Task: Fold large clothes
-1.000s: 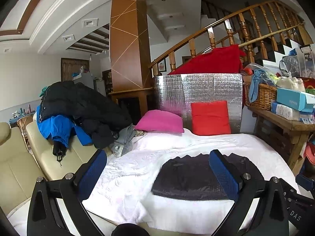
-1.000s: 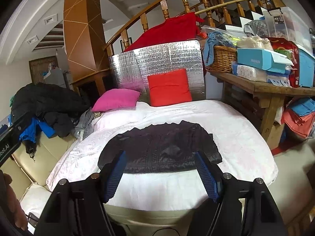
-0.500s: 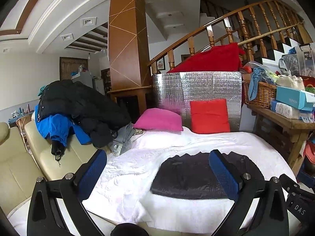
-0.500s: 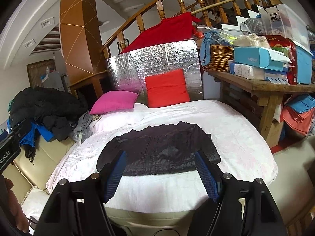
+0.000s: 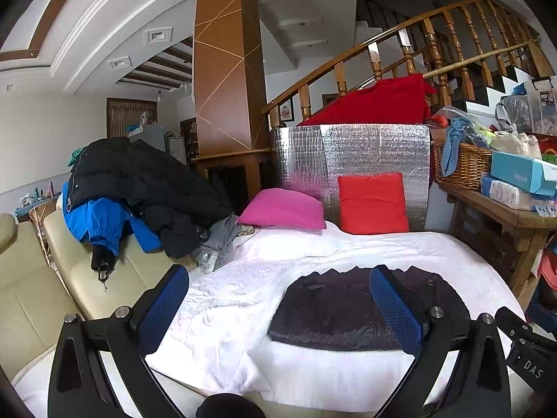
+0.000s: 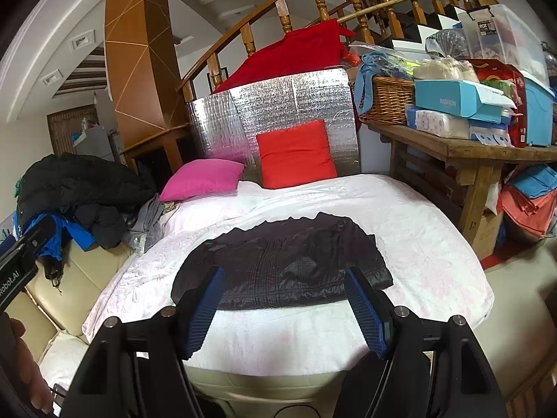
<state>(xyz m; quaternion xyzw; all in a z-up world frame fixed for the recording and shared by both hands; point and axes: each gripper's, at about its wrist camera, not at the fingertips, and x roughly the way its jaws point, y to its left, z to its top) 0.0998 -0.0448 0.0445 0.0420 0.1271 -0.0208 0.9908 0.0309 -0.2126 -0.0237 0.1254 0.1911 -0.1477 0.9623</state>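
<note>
This was a lived-in home, an open living area under a wooden staircase with turned balusters. A white-covered bed filled the middle, pink pillow and red cushion at its far edge. Coats were heaped on a cream sofa, and a wooden side table was crowded with boxes and a wicker basket.

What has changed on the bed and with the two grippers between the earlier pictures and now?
Nothing visibly changed. The dark folded jacket lies flat on the white bedspread as before. The left gripper and the right gripper stay open and hold nothing. The pink pillow and the red pillow kept their places.
</note>
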